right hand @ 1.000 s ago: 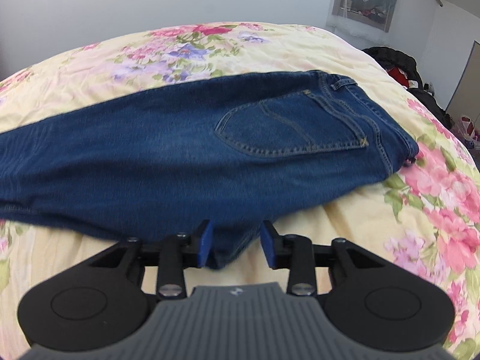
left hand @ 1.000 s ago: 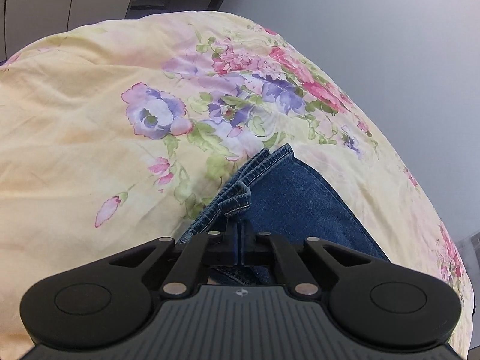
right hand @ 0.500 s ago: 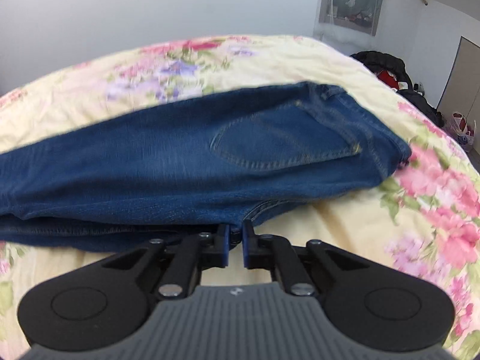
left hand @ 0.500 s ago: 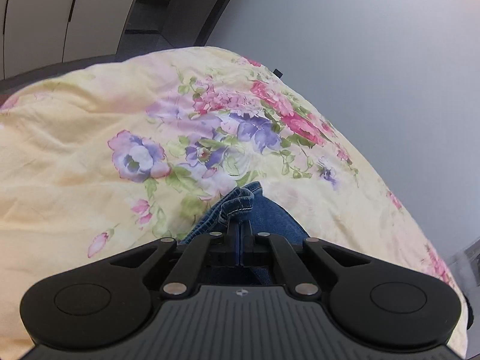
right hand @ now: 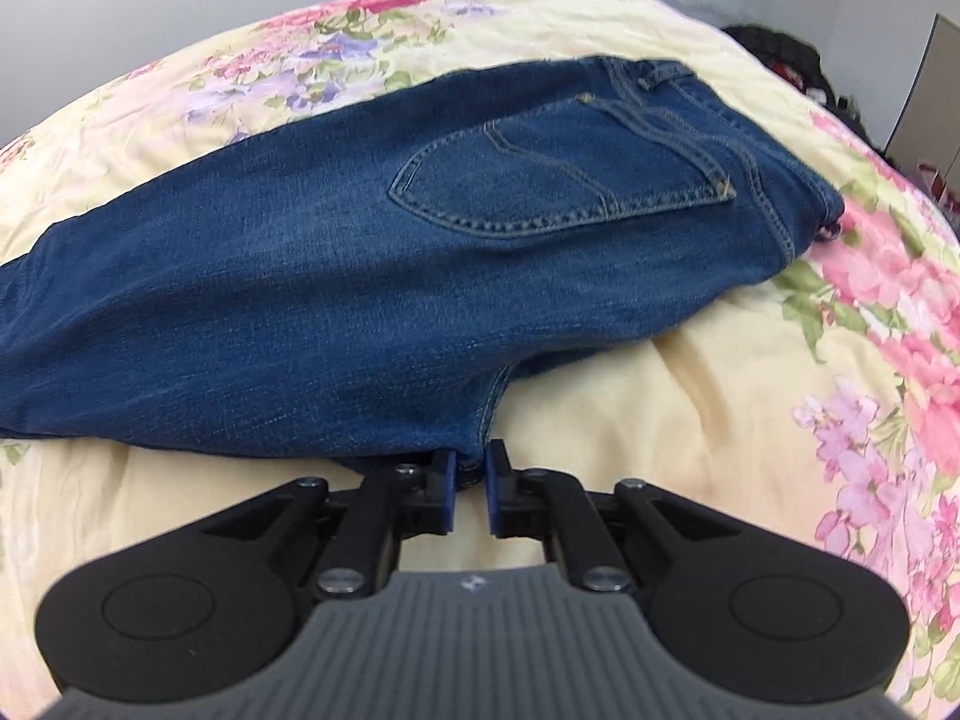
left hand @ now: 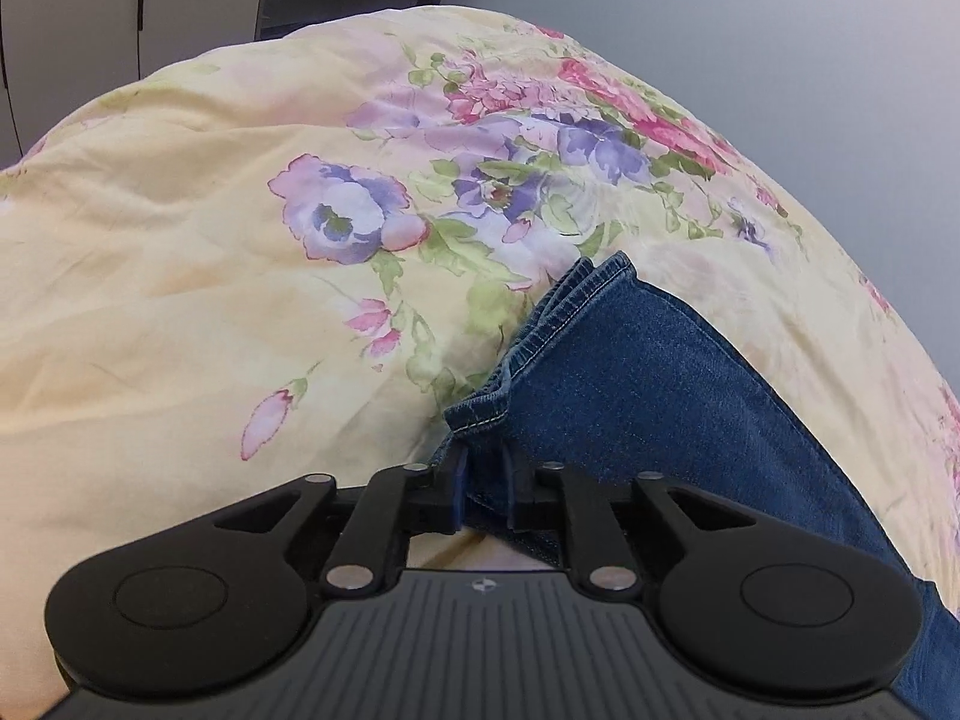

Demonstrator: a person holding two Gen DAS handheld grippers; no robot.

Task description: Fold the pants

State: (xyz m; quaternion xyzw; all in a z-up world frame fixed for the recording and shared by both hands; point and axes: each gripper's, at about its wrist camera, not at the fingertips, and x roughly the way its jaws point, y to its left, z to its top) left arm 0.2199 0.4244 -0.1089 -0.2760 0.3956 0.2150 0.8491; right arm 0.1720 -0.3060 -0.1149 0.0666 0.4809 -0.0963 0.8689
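Blue denim pants [right hand: 372, 276] lie folded lengthwise on a yellow floral bedspread [right hand: 690, 420], back pocket up and waistband at the right. The leg hems [left hand: 570, 312] show in the left wrist view. My left gripper [left hand: 485, 492] has its jaws slightly apart, with the hem cloth lying loose between them. My right gripper [right hand: 468, 492] is shut on the crotch edge of the pants, jaws a narrow gap apart with denim pinched between them.
The bedspread [left hand: 180, 276] fills both views. A plain grey wall [left hand: 780, 30] stands behind the bed. Cupboard doors [left hand: 72, 12] stand at the far left. Dark clothes [right hand: 780, 54] and a door lie beyond the bed's right side.
My left gripper has opened from shut and the hem cloth has dropped back onto the bed. My right gripper closed on the crotch edge and has since drawn it a little nearer.
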